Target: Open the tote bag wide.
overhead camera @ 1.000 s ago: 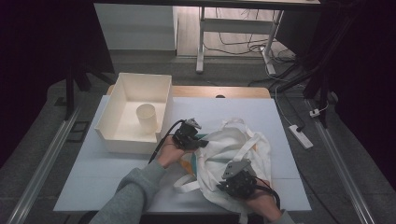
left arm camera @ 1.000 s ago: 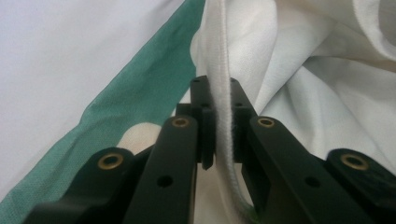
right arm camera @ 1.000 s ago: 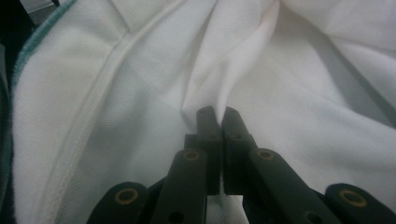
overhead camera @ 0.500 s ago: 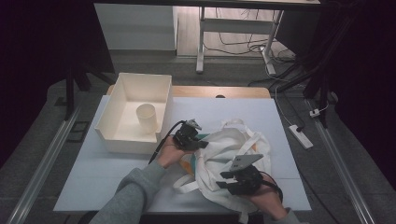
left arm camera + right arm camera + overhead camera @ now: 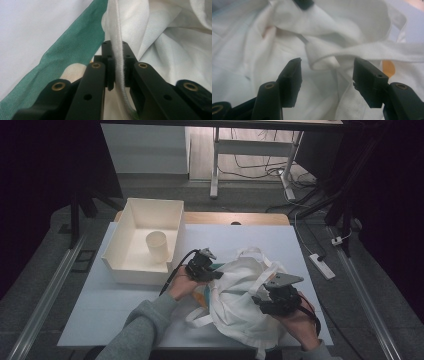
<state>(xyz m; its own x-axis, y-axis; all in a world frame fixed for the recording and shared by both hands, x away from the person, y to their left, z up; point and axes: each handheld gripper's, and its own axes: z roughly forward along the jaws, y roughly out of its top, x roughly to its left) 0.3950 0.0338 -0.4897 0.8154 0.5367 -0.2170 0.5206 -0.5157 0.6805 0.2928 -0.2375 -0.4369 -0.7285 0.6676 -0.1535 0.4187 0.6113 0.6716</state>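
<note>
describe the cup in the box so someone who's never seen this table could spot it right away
On the white table, look to the open cream box at its far left. The cream paper cup stands upright inside, alone, well apart from the white tote bag.

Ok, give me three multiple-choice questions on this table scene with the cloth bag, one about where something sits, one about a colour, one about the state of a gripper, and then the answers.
1. Where does the paper cup stand?
A. inside the white bin
B. on the cloth bag
C. on the floor

2. What colour is the print on the bag beside the left gripper?
A. red
B. green
C. purple

3. How does the right gripper stand?
A. clamped on the cup
B. jaws apart, pressing on nothing
C. shut on the bin's wall

Answers:
1. A, the cup stands upright within the bin's walls in the high view.
2. B, a green band crosses the cloth in the left gripper view.
3. B, its jaws have just been opening, with a folded strap lying loose beyond the gap.
</note>
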